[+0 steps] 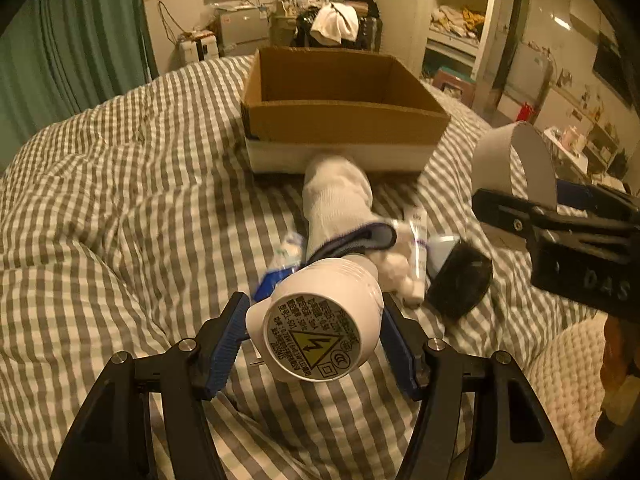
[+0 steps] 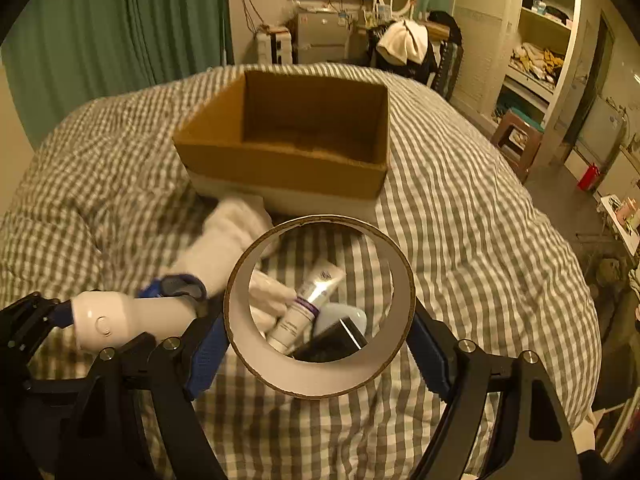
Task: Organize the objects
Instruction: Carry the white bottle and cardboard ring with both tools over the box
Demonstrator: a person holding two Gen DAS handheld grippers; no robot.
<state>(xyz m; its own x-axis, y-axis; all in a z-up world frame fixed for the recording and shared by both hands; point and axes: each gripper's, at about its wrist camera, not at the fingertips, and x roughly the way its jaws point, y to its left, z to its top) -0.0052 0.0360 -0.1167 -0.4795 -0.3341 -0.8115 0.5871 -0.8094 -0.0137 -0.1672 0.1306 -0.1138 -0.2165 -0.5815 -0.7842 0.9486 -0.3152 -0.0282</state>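
- Nearest the left wrist camera, the left hand-held gripper (image 1: pixel 316 334) is clamped on a white plug-in device (image 1: pixel 320 320); its round labelled end, with a yellow electric-hazard triangle, faces the lens, and the blue pads (image 1: pixel 230 330) press its sides.
- In the right wrist view the right hand-held gripper (image 2: pixel 320 336) is closed on a wide cardboard tape ring (image 2: pixel 320 378), held upright so the bed shows through its hole.
- The same ring appears at the right of the left wrist view (image 1: pixel 494 160), lifted above the bedding.
- A grey-and-white checked duvet (image 1: pixel 120 200) covers the bed.
- Just beyond the white device lies a white sock (image 1: pixel 336 196) with a dark blue cuff, its toe reaching the foot of the box.
- Beside the sock lie a white tube with a purple band (image 2: pixel 304 308), a dark black object (image 1: pixel 460 284) I cannot identify, and a small blue-and-white packet (image 1: pixel 286 256), all close together.
- An open cardboard box (image 1: pixel 344 120) with a white lower band sits on the duvet beyond the pile; no contents are visible in it.
- Green curtains (image 2: pixel 120 28) hang at the left, and open shelves (image 2: pixel 536 56) with folded cloth stand at the right.
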